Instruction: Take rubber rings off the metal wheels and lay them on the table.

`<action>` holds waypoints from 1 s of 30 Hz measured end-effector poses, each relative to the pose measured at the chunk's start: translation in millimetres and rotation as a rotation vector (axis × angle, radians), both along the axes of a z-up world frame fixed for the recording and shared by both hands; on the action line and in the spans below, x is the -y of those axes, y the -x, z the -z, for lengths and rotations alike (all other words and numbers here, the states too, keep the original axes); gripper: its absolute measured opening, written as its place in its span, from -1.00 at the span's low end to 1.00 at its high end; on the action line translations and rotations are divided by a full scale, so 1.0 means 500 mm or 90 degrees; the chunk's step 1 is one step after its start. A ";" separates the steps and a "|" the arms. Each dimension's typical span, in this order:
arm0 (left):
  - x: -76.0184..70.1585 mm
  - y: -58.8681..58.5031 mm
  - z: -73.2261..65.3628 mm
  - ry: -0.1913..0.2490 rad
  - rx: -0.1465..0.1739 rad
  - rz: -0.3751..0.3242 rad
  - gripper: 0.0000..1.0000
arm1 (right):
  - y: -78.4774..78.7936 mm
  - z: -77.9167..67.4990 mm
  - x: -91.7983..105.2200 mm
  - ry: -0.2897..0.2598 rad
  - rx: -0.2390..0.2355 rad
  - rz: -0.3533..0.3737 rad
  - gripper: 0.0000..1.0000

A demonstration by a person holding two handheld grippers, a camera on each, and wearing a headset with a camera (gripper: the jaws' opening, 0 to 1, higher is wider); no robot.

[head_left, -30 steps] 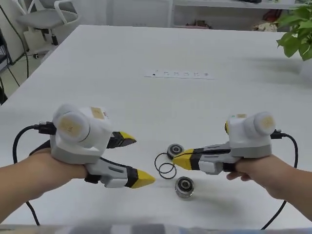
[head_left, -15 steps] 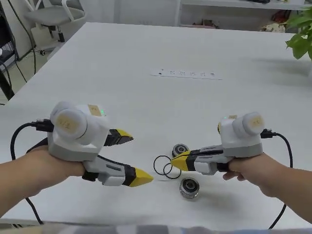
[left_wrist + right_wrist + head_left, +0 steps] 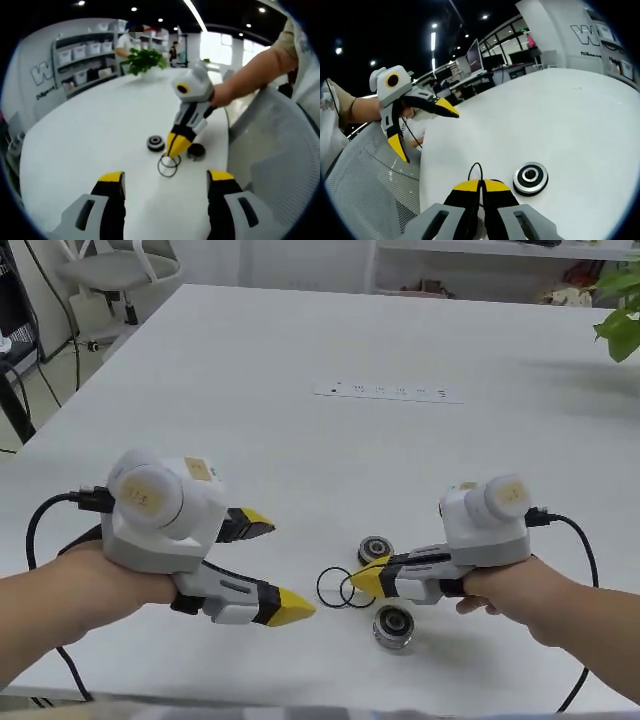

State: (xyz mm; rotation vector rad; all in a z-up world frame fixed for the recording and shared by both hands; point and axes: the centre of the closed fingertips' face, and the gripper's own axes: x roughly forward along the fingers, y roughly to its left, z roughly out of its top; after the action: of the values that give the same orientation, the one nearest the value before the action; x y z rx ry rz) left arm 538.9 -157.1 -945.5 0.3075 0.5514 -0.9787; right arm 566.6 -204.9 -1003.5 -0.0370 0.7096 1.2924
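Two thin black rubber rings (image 3: 334, 587) overlap flat on the white table (image 3: 300, 460). Two metal wheels stand by them, one behind (image 3: 375, 549) and one in front (image 3: 393, 626). My right gripper (image 3: 362, 580) is shut, its yellow tip low at the rings' right side. In the right gripper view a ring's arc (image 3: 471, 170) comes out of the closed tips (image 3: 481, 184), with a wheel (image 3: 530, 177) to the right. My left gripper (image 3: 275, 567) hovers open left of the rings, holding nothing. The left gripper view has the rings (image 3: 167, 166) ahead of its open gripper (image 3: 165, 177).
A white power strip (image 3: 388, 392) lies farther back on the table. A plant (image 3: 622, 320) stands at the far right, an office chair (image 3: 110, 270) beyond the far left corner. Cables trail from both grippers toward the near table edge.
My right gripper has slid a little left and lower past the wheels, with the rings shifting left alongside. The head camera moved; the left gripper stays open in place.
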 end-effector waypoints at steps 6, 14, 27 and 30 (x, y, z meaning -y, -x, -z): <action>-0.005 -0.002 0.002 -0.003 -0.002 -0.001 0.33 | -0.004 0.006 0.002 0.011 0.004 0.000 -1.00; -0.007 0.000 0.010 -0.008 -0.010 0.002 0.32 | -0.002 0.010 0.007 0.021 0.007 -0.003 -0.92; 0.001 -0.013 0.006 -0.011 -0.012 0.011 0.31 | -0.015 -0.018 0.021 -0.005 0.020 0.017 -0.74; 0.005 -0.020 0.004 -0.013 -0.008 0.013 0.29 | -0.020 -0.025 0.027 -0.011 0.023 0.024 -0.70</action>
State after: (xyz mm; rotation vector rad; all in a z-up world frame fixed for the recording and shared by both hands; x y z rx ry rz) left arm 549.1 -159.7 -947.4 0.3259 0.5701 -0.9957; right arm 576.5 -218.5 -991.3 -0.0330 0.6651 1.2579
